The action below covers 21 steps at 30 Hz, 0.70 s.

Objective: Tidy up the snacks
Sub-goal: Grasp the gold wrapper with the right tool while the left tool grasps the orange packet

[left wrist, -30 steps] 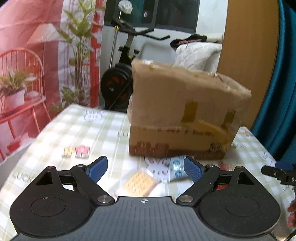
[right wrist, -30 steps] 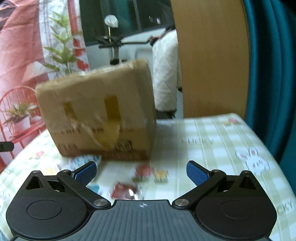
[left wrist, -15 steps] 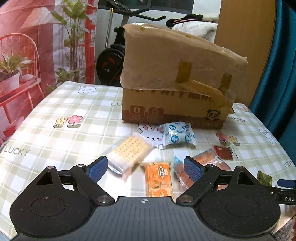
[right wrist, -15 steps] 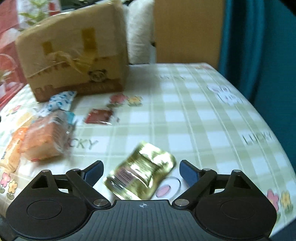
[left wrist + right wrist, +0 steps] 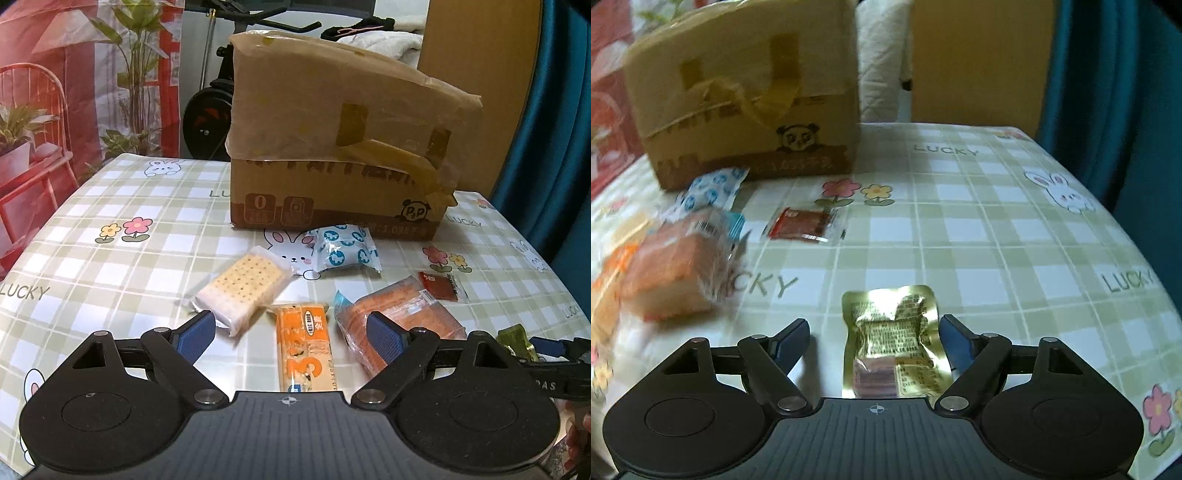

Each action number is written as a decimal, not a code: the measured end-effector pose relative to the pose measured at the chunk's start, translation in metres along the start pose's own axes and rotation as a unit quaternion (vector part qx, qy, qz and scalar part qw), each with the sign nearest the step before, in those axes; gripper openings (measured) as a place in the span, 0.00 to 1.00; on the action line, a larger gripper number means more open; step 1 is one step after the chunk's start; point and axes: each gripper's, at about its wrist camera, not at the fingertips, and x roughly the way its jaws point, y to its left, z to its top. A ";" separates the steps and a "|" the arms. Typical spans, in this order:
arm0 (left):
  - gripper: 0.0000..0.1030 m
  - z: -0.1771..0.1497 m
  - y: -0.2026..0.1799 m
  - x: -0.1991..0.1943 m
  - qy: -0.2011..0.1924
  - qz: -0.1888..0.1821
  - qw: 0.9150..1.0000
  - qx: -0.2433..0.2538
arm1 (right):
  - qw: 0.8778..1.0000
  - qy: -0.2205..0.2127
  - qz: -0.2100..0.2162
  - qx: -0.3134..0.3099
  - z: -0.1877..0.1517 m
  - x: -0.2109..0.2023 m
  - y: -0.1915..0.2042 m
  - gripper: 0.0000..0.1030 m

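Right gripper (image 5: pixel 873 341) closing around gold foil pouch (image 5: pixel 892 341), lying well in front of cardboard box (image 5: pixel 746 92); pads not yet pressing. Centre before squeezing. Left gripper (image 5: pixel 286 332) open over orange bar (image 5: pixel 304 347).

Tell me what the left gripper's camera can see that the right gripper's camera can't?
Only the left wrist view shows the cracker pack clearly, plus the exercise bike behind the table.

Only the right wrist view shows the whole gold packet lying between the right gripper jaws, which are closing on it; the left view catches just its edge.

Both show the cardboard box, the blue-and-white packet, the small red packet, the orange cake pack and the checked tablecloth.
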 end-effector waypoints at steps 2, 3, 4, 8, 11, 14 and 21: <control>0.88 0.000 0.001 0.002 0.004 -0.001 1.000 -0.005 | 1.000 -0.003 0.004 -0.010 -0.002 -0.002 -0.002 0.66; 0.88 -0.001 0.000 0.003 0.005 -0.002 1.000 -0.006 | 1.000 -0.004 0.007 -0.011 -0.002 -0.002 -0.004 0.65; 0.88 -0.001 0.000 0.004 0.008 -0.003 1.000 -0.006 | 1.000 -0.006 0.008 -0.011 -0.003 -0.003 -0.005 0.63; 0.87 -0.003 -0.004 0.005 0.012 -0.007 1.000 -0.001 | 1.000 -0.013 0.005 -0.007 -0.004 -0.003 -0.007 0.62; 0.87 -0.004 -0.003 0.004 0.013 -0.009 1.000 -0.001 | 1.000 -0.018 0.002 -0.010 -0.006 -0.004 -0.006 0.55; 0.87 -0.005 -0.002 0.006 0.019 -0.010 1.000 -0.007 | 1.000 -0.019 0.009 0.001 -0.005 -0.007 -0.011 0.49; 0.83 -0.009 -0.004 0.010 0.028 -0.016 0.999 -0.008 | 0.999 -0.028 0.031 0.008 -0.002 -0.009 -0.011 0.43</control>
